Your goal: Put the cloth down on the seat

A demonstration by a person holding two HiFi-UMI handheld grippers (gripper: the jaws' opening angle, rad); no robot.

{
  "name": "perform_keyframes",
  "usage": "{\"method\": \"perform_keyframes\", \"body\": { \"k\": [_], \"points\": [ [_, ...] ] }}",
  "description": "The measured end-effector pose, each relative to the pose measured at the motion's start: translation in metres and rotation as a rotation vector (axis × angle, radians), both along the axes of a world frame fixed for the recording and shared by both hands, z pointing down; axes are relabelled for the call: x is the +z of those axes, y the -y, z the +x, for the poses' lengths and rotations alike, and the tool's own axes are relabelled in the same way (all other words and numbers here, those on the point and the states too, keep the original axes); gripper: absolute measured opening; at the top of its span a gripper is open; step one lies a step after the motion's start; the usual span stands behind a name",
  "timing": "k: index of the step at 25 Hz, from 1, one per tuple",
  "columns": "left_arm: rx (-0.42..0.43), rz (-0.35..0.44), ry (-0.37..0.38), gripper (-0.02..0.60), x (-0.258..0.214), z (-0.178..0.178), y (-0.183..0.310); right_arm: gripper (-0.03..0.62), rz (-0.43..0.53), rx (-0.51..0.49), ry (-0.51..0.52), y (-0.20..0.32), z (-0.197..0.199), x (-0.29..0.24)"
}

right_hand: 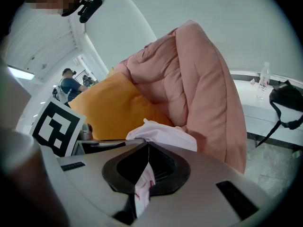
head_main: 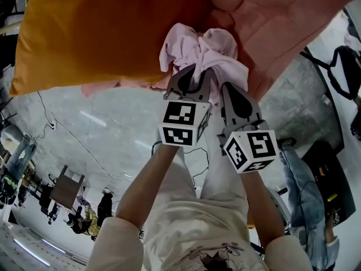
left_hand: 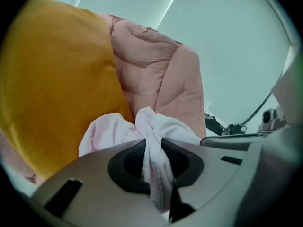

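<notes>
A pale pink cloth (head_main: 204, 52) hangs bunched just over the pink padded seat (head_main: 293, 27), beside an orange cushion (head_main: 96, 33). My left gripper (head_main: 192, 72) is shut on the cloth's left part; a thick fold of the cloth (left_hand: 151, 145) runs between its jaws. My right gripper (head_main: 228, 89) is shut on the right part; a thin strip of the cloth (right_hand: 144, 181) is pinched in its jaws, and more cloth (right_hand: 163, 134) spreads past the tips. The two grippers are side by side, both pointing down toward the seat.
The orange cushion (left_hand: 52, 79) fills the left; the pink seat's quilted back (right_hand: 199, 79) rises to the right of it. A pale shiny floor (head_main: 107, 134) lies below. A black bag (right_hand: 286, 105) and a bottle (right_hand: 263, 82) rest on a bench at far right.
</notes>
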State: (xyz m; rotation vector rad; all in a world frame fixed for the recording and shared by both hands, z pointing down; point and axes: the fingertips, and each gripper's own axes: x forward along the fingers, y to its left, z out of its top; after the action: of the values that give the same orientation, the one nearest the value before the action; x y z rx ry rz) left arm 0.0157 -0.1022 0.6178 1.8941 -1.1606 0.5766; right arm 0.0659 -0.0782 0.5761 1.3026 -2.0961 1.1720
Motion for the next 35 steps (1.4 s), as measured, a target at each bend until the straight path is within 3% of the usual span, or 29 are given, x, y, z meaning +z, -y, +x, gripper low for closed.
{"method": "perform_keyframes", "body": {
  "k": [3,16,35],
  "points": [
    [-0.026,-0.020,-0.018,0.058,0.010,0.000,0.003,0.020,-0.007,-0.006,-0.012,0.003,0.001,0.008],
    [0.008,-0.032,0.012,0.058,0.042,0.016,0.021,0.018,-0.020,-0.031,-0.030,0.011,0.004,0.024],
    [-0.008,-0.081,0.008,0.058,0.093,0.032,0.035,0.020,-0.036,0.023,-0.039,0.020,0.031,0.037]
  ]
}}
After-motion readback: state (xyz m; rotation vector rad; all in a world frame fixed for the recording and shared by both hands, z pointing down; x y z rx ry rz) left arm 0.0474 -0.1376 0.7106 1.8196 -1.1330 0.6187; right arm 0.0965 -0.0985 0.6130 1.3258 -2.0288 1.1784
